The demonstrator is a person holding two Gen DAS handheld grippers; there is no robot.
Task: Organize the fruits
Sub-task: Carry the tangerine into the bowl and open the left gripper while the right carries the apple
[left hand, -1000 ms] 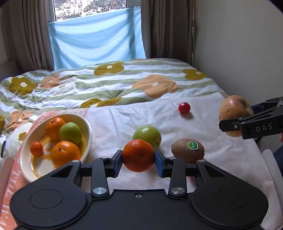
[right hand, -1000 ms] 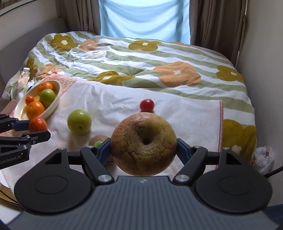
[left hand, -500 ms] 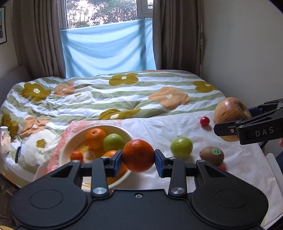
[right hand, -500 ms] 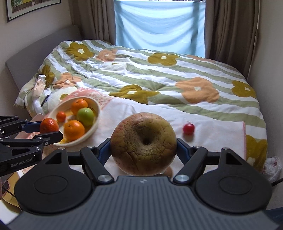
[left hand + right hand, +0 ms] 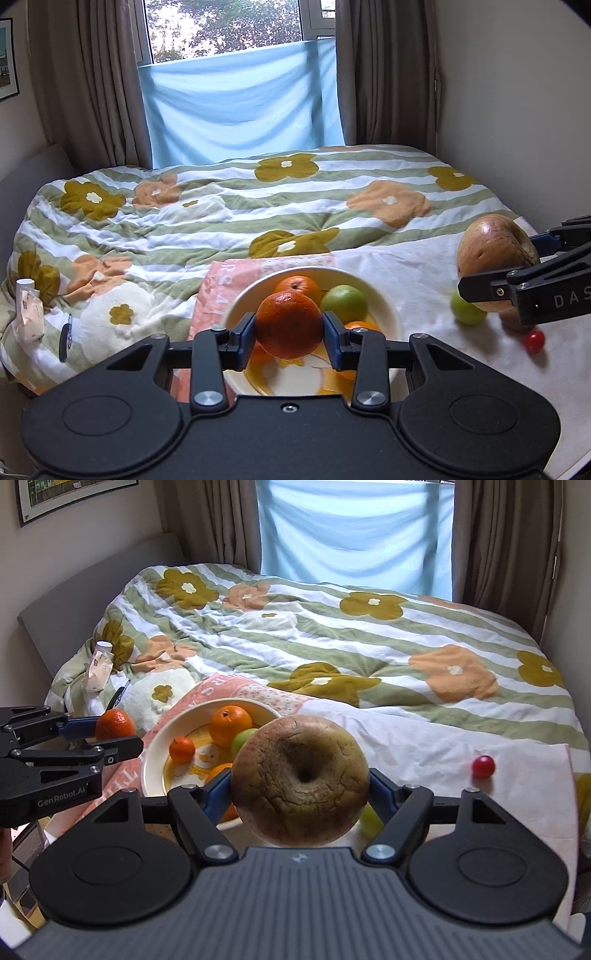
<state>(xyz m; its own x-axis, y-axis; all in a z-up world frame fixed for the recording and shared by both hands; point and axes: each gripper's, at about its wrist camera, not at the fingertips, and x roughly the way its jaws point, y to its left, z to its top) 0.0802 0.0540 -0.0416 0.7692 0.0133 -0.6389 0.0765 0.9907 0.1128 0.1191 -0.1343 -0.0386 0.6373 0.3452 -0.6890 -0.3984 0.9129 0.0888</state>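
Over the bed, left to right:
Left hand-held gripper (image 5: pixel 289 334): clamped narrow on a round, dimpled orange mandarin (image 5: pixel 289 324), held above the bowl.
Cream ceramic bowl (image 5: pixel 384 314): sits on a pink printed cloth (image 5: pixel 229 280); it holds oranges, a round green apple (image 5: pixel 343 303) and a small orange fruit (image 5: pixel 181 749).
White cloth (image 5: pixel 406 266): spread on the flowered, green-striped quilt (image 5: pixel 221 206); another green apple (image 5: pixel 466 312) and a small red cherry tomato (image 5: pixel 534 341) lie on it (a brown fruit beside them is mostly hidden).
Right hand-held gripper (image 5: pixel 300 797): spread wide, gripping a large, cracked brownish-green apple (image 5: pixel 300 782), to the right of the bowl.
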